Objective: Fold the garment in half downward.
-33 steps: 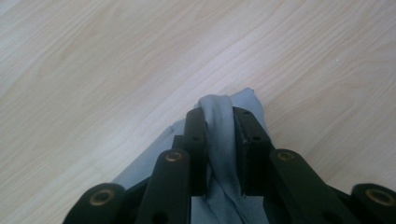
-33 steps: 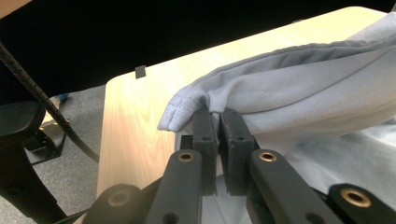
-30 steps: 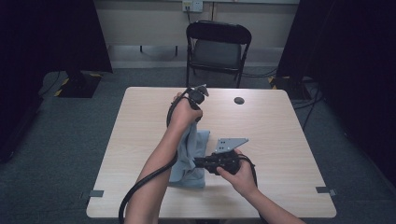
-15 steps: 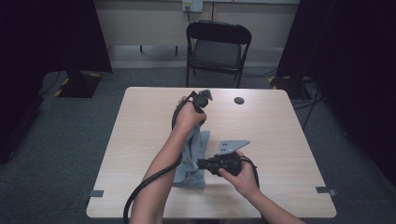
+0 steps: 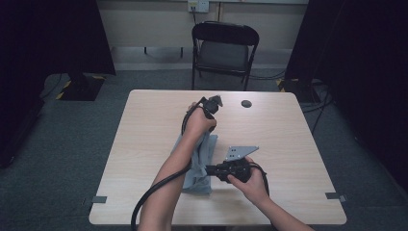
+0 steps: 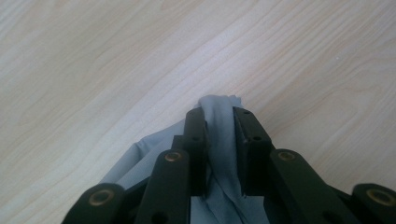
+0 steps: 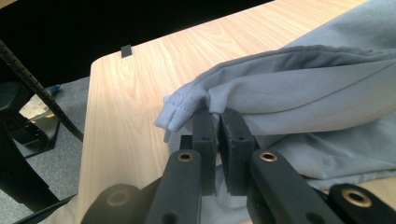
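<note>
High view has a pale wooden table (image 5: 144, 144) with a soft grey-blue cloth (image 5: 199, 166) lying crumpled near its middle, toward the near edge. Both hands are on it! The left gripper (image 5: 211, 107) sits at the far end of the cloth, the left hand (image 5: 198, 122) wrapped round its body, a thick black cable (image 5: 154, 192) trailing back along the forearm. The right gripper (image 5: 211, 171) lies level at the near end, pointing left into the fabric, a grey three-cornered plate (image 5: 240, 152) on top of it and the right hand (image 5: 250, 180) behind.

Left gripper view looks straight down on the wood grain, and the 2 black jaws pinch a raised fold of the cloth (image 6: 219, 140) between them, clamped tight on the fabric.

Right gripper view gives the other end: the jaws are squeezed together on a stitched hem corner (image 7: 180, 112) of the cloth, which pokes out just past their tips while the rest drapes away to the right.

Far off, a black folding chair (image 5: 223, 45) stands behind the table, and a small dark round disc (image 5: 246, 103) rests on the far right of the tabletop.
</note>
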{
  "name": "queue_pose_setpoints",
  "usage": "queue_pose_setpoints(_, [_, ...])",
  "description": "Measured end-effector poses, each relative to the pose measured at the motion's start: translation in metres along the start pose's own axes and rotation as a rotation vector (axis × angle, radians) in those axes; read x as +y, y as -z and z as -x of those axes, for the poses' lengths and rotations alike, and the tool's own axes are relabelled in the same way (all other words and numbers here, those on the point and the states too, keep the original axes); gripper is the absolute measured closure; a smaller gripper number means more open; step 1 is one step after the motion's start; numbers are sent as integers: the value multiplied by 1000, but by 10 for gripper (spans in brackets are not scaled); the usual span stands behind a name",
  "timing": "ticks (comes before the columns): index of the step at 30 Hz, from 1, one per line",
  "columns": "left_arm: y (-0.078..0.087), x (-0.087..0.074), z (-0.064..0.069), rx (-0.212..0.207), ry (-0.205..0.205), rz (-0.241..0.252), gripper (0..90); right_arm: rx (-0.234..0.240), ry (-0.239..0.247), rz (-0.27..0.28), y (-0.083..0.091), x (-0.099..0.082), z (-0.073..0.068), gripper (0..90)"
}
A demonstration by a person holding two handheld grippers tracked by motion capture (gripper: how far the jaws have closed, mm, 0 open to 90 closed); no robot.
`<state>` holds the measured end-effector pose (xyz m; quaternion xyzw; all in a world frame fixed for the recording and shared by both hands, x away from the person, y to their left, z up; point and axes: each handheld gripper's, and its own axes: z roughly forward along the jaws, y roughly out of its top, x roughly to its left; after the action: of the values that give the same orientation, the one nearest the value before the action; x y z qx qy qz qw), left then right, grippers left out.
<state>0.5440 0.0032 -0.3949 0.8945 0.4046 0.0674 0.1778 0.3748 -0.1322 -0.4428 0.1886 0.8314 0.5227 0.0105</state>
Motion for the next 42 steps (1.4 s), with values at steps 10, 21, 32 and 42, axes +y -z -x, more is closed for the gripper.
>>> queue_pose_setpoints(10, [-11,2,3,-6,-5,-18,766,-6,-15,-10,0,-8,3,858])
queue_pose_setpoints(21, [-20,0,4,-13,0,-17,762,-14,-19,-35,-5,-17,6,848])
queue_pose_setpoints(32, [-22,-2,3,-10,-10,-12,751,-19,-24,-37,-8,-20,7,824])
queue_pose_setpoints(42, [-19,-2,4,-16,-12,10,732,-37,-27,-31,-2,-20,8,746])
